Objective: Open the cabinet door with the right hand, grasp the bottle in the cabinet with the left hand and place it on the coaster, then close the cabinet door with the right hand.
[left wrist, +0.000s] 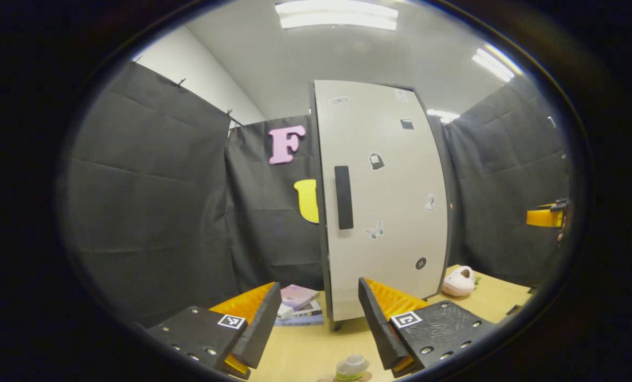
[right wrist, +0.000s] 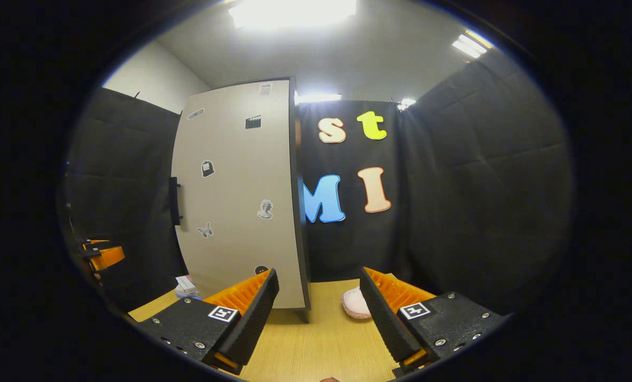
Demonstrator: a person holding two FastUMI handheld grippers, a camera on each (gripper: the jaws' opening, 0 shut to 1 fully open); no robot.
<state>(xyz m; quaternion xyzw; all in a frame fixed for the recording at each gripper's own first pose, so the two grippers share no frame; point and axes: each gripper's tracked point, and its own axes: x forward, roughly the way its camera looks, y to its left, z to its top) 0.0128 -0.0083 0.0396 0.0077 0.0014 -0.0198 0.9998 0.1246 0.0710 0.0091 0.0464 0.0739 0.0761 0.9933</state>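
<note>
I work in a staged recording booth, not a home. Black cloth walls (right wrist: 480, 201) enclose a wooden table (right wrist: 316, 345) under ceiling strip lights (left wrist: 337, 15).

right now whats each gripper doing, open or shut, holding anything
Left gripper: open, fingers spread, nothing between them, facing the closed cabinet door.
Right gripper: open, fingers spread, holding nothing.
</note>
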